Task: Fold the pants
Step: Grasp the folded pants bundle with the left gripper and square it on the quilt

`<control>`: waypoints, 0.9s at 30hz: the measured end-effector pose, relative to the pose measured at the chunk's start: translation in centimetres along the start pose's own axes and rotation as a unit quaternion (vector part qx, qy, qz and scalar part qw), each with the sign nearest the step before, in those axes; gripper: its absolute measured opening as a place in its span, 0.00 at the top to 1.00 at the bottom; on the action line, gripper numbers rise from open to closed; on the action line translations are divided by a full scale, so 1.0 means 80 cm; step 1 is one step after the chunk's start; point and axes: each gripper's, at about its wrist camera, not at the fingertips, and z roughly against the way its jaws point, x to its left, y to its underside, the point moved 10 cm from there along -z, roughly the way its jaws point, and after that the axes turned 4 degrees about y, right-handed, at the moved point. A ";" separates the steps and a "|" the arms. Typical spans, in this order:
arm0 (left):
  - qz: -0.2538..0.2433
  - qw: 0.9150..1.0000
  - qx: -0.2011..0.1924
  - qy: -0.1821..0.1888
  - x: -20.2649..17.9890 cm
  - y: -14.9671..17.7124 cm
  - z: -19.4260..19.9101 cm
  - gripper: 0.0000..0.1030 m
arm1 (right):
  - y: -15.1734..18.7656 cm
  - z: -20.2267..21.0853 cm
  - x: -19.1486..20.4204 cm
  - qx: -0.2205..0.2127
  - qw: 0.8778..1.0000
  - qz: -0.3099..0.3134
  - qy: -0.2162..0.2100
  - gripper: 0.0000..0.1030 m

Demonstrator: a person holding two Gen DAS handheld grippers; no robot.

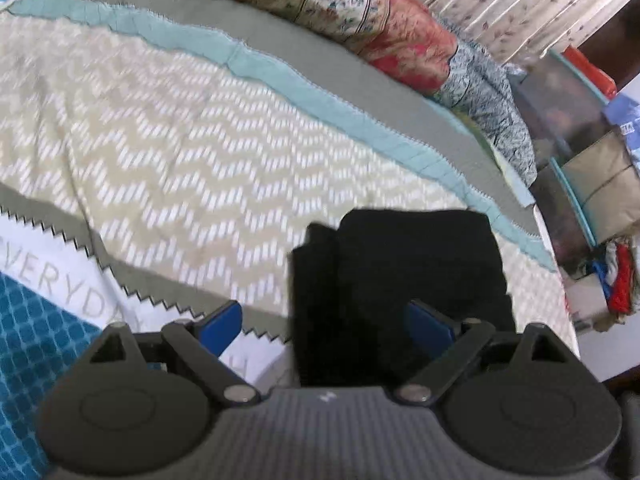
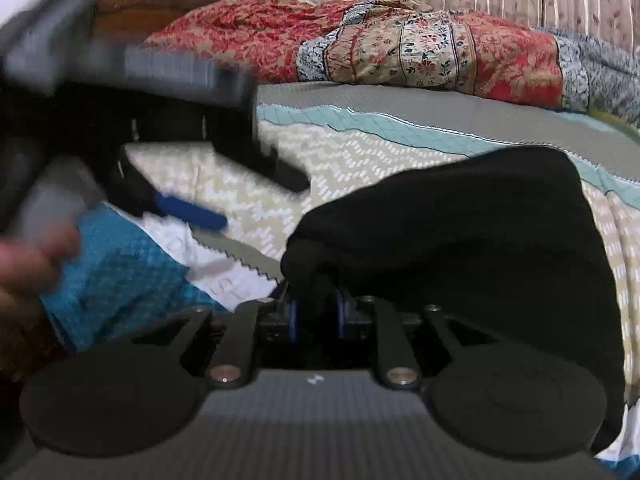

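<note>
**Operator:** Where do the pants lie?

**Guide:** On the bed's beige chevron-patterned quilted bedspread [image 1: 168, 152] you have the folded black fabric pants [image 1: 404, 292], near its right side.

**Operator:** And my tools?

**Guide:** Your right gripper [image 2: 316, 312] has its blue pads pressed together, pinching a pants edge [image 2: 460, 248]. Your left gripper [image 1: 326, 320] has its blue-padded fingers [image 1: 220, 322] spread wide over the bundle, gripping nothing.

Pants [image 1: 404, 280] on bedspread [image 1: 180, 152]; quilt [image 1: 360, 12] heaped behind
</note>
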 end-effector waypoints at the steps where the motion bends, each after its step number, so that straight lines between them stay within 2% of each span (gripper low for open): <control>1: -0.001 1.000 0.004 0.001 -0.001 0.003 -0.005 0.13 | -0.004 0.010 0.000 -0.003 1.000 0.004 -0.007 0.68; 2: -0.001 1.000 0.007 0.004 -0.003 0.003 -0.009 0.13 | -0.008 0.021 -0.001 -0.008 1.000 0.009 -0.017 0.59; 3: -0.002 1.000 0.009 0.010 -0.004 0.005 -0.011 0.13 | -0.005 0.035 0.007 -0.014 1.000 0.010 -0.022 0.55; 8: -0.017 0.999 0.019 0.033 -0.027 -0.002 -0.030 0.13 | 0.001 0.079 -0.012 -0.046 0.999 -0.019 -0.007 0.55; 11: -0.015 0.998 0.031 0.045 -0.038 -0.007 -0.045 0.14 | 0.005 0.102 -0.041 -0.067 0.997 -0.019 0.041 0.55; 12: -0.013 0.998 0.038 0.050 -0.042 -0.007 -0.050 0.25 | 0.010 0.103 -0.048 -0.067 0.996 -0.014 0.052 0.52; 13: -0.014 0.997 0.048 0.052 -0.045 -0.006 -0.058 0.49 | 0.016 0.101 -0.057 -0.063 0.996 -0.009 0.065 0.50; 15: -0.028 0.997 0.056 0.046 -0.051 0.000 -0.067 0.68 | 0.029 0.088 -0.071 -0.043 0.995 0.005 0.088 0.48; 16: -0.039 0.997 0.048 0.035 -0.052 0.001 -0.064 0.76 | 0.038 0.076 -0.077 -0.028 0.995 0.010 0.095 0.50; 17: -0.050 0.998 0.037 0.031 -0.055 0.001 -0.057 0.79 | 0.049 0.064 -0.082 -0.007 0.996 0.003 0.092 0.67; 18: -0.053 0.998 0.028 0.033 -0.056 0.002 -0.048 0.81 | 0.058 0.059 -0.083 0.005 0.997 -0.018 0.078 0.78; 19: -0.053 0.998 0.017 0.033 -0.056 0.002 -0.036 0.82 | 0.059 0.059 -0.081 0.005 0.997 -0.045 0.067 0.80; 20: -0.055 0.998 0.002 0.028 -0.055 0.002 -0.022 0.83 | 0.056 0.062 -0.074 0.000 0.997 -0.049 0.065 0.86; 22: -0.059 0.998 -0.025 0.019 -0.048 0.006 0.004 0.84 | 0.049 0.072 -0.051 -0.005 0.998 -0.029 0.062 0.89; 24: -0.041 0.999 -0.035 0.006 -0.033 0.013 0.016 0.84 | 0.049 0.081 -0.023 -0.009 0.999 -0.010 0.044 0.90; 27: 0.005 1.000 0.000 -0.012 0.000 0.028 -0.004 0.82 | 0.072 0.066 -0.004 0.018 0.999 0.021 0.045 0.90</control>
